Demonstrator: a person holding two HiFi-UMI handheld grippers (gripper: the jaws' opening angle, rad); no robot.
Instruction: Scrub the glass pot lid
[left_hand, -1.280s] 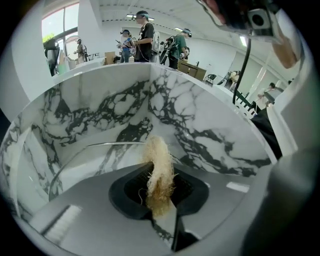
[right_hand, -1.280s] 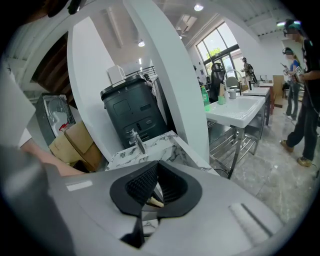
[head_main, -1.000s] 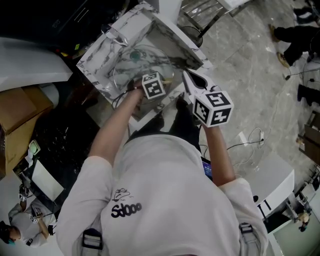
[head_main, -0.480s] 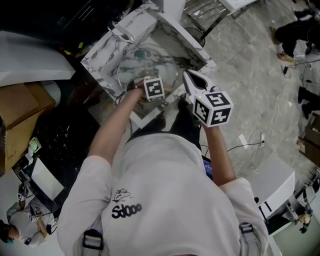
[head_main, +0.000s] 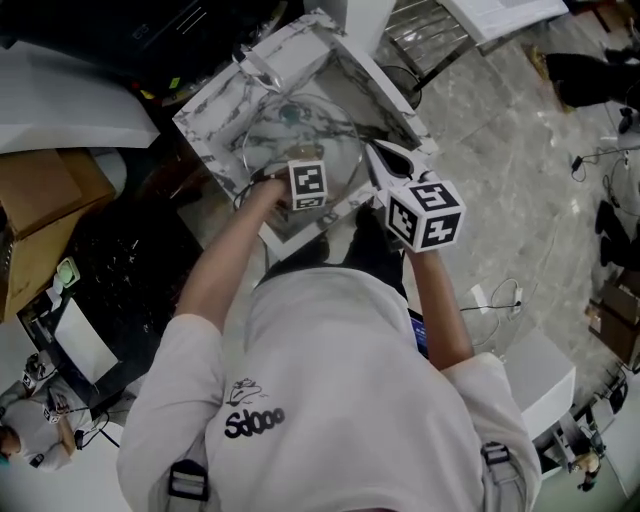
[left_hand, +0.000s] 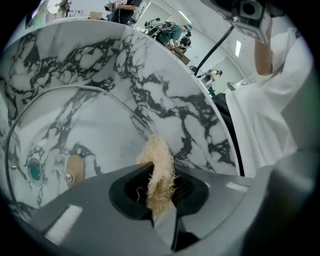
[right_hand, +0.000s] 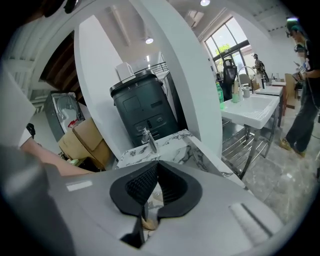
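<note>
The glass pot lid (head_main: 300, 135) lies in the marbled sink (head_main: 215, 110). In the left gripper view the lid (left_hand: 100, 130) shows its metal rim, and its tan knob (left_hand: 75, 170) is seen through the glass. My left gripper (left_hand: 159, 187) is shut on a pale loofah scrubber (left_hand: 157, 160), whose tip rests near the lid's near edge. From the head view, the left gripper (head_main: 300, 165) is down inside the sink. My right gripper (head_main: 378, 155) hovers over the sink's right rim, apart from the lid. Its fingertips meet in the right gripper (right_hand: 156, 167) view, with no object clearly between them.
A faucet (right_hand: 148, 137) stands on the sink's far rim, with a black bin (right_hand: 142, 107) behind it. A teal drain (left_hand: 35, 170) sits in the sink floor. Cardboard boxes (head_main: 40, 200) lie to the left. A white washbasin (right_hand: 252, 110) and a standing person (right_hand: 302, 85) are at the right.
My left gripper with the loofah has slid a little toward the sink's near rim over the lid. The right gripper has barely moved.
</note>
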